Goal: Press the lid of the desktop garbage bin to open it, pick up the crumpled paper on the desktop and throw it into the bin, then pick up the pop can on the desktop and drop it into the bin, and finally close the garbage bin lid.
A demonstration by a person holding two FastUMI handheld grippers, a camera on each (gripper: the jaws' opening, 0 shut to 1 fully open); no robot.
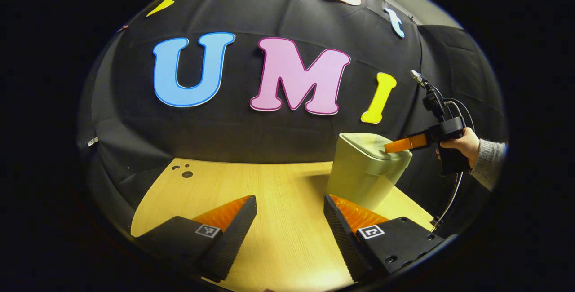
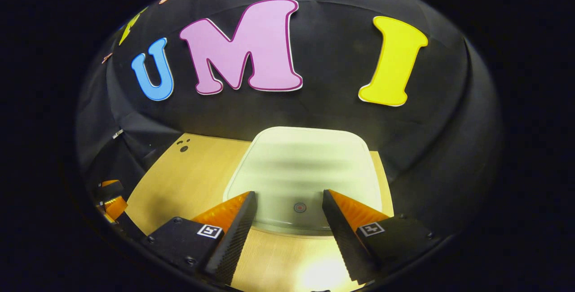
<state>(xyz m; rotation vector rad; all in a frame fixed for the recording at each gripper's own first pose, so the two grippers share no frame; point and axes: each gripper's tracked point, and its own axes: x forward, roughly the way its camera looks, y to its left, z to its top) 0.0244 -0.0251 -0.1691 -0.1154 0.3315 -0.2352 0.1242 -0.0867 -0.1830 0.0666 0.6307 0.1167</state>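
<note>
L gripper (image 1: 289, 220) jaws spread wide, nothing between them, hovering low over the wooden desktop (image 1: 278, 193); bare wood shows in the gap. Pale green garbage bin (image 1: 366, 170) stands upright on the desktop toward the right in left gripper view, lid (image 1: 375, 146) down/closed. R gripper (image 1: 390, 147) seen farther off there, held by a hand (image 1: 462, 146) in a grey sleeve (image 1: 489, 161), its fingers reaching over the bin's lid from the right, tip at or just above lid surface, contact can't tell. In right gripper view the R gripper (image 2: 289, 218) looks down on the lid (image 2: 305, 170), jaws wide apart w/ nothing gripped, small red dot (image 2: 299, 207) near lid's front edge sits between the two fingers. L gripper (image 2: 110, 197) partly visible at far left edge of that view. Small dark holes (image 1: 185, 171) in desktop near back-left corner
</note>
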